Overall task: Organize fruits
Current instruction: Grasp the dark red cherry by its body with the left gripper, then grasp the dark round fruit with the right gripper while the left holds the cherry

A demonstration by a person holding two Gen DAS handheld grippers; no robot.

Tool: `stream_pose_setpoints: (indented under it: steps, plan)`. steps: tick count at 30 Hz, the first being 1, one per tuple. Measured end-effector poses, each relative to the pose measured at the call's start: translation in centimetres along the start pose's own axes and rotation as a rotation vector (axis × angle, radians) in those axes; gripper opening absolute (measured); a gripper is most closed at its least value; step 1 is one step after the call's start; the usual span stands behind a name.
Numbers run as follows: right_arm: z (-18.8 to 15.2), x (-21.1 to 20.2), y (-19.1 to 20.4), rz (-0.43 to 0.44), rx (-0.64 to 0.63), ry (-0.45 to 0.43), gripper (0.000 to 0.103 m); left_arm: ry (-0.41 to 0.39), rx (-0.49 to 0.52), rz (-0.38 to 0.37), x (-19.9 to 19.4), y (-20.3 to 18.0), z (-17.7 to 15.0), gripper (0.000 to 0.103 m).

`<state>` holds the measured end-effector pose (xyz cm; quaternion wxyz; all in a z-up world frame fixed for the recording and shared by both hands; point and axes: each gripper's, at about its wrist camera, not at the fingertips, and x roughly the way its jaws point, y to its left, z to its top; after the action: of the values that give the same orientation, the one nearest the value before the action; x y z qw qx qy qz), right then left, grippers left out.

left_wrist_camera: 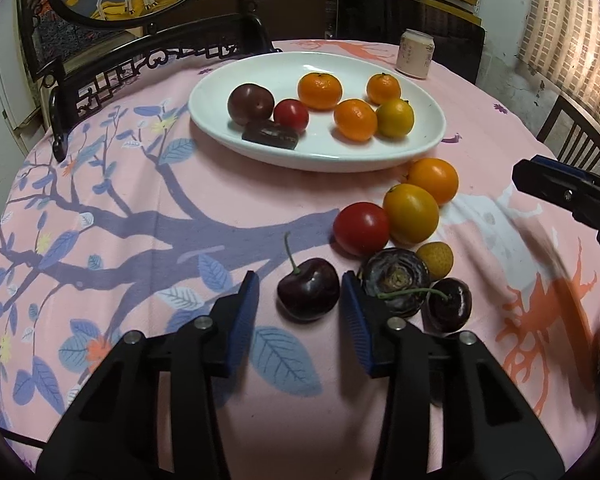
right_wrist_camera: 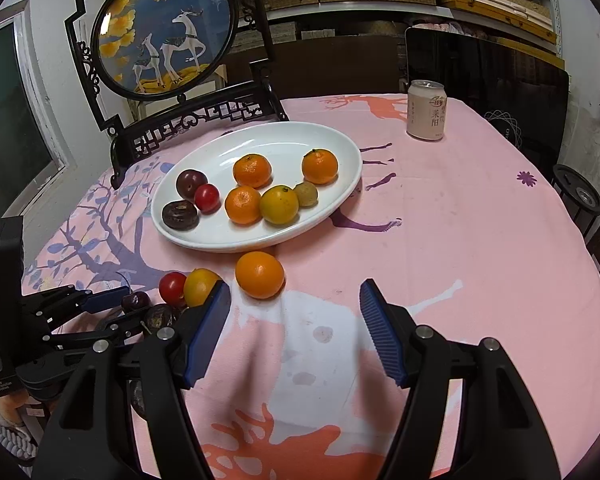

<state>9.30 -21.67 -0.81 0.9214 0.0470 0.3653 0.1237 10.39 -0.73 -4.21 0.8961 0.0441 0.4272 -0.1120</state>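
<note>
A dark cherry point(left_wrist_camera: 308, 294) with a green stem lies on the pink cloth between the fingers of my left gripper point(left_wrist_camera: 300, 278). The right pad is at its side, and a gap shows at the left pad, so the gripper is open. Beside it lie a dark ridged fruit point(left_wrist_camera: 396, 282), a second cherry point(left_wrist_camera: 450, 308), a longan point(left_wrist_camera: 435, 258), a red fruit point(left_wrist_camera: 361, 228) and two oranges point(left_wrist_camera: 411, 213). The white plate point(left_wrist_camera: 420, 148) holds mandarins, a plum and other fruit. My right gripper point(right_wrist_camera: 295, 284) hovers open over bare cloth, near a loose orange point(right_wrist_camera: 260, 274).
A pale drink can point(right_wrist_camera: 426, 110) stands on the far side of the table. An ornamental deer screen in a black carved frame point(right_wrist_camera: 168, 36) stands behind the plate. A black chair back point(right_wrist_camera: 488, 92) rises beyond the table edge.
</note>
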Motion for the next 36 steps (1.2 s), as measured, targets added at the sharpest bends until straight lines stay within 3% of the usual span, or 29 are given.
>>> stream_pose_setpoints:
  steps: [4,5,7,13,19,25,36]
  plan:
    - [-0.1,0.2,0.1,0.007,-0.001,0.01,0.067,-0.004,-0.005,-0.006,0.2,0.0,0.1,0.04]
    - [-0.1,0.2,0.1,0.013,0.0,0.014,0.067,-0.005,-0.004,-0.008,0.2,0.0,0.2,0.033]
    - [-0.2,0.4,0.1,0.037,0.004,0.03,0.067,-0.006,-0.013,-0.005,0.1,0.2,0.2,0.031]
    - [-0.9,0.8,1.1,0.17,0.004,0.106,0.068,-0.028,-0.112,0.062,-0.3,2.9,0.7,0.031]
    - [-4.1,0.4,5.6,0.225,-0.172,0.166,0.068,-0.019,-0.132,0.074,-0.1,3.5,0.9,0.031]
    - [-5.8,0.1,8.4,0.213,-0.296,0.171,0.067,-0.011,-0.12,0.084,0.2,3.3,0.7,0.031]
    - [-6.4,1.1,9.3,0.237,-0.304,0.193,0.047,-0.009,-0.107,0.1,0.3,3.2,0.8,0.031]
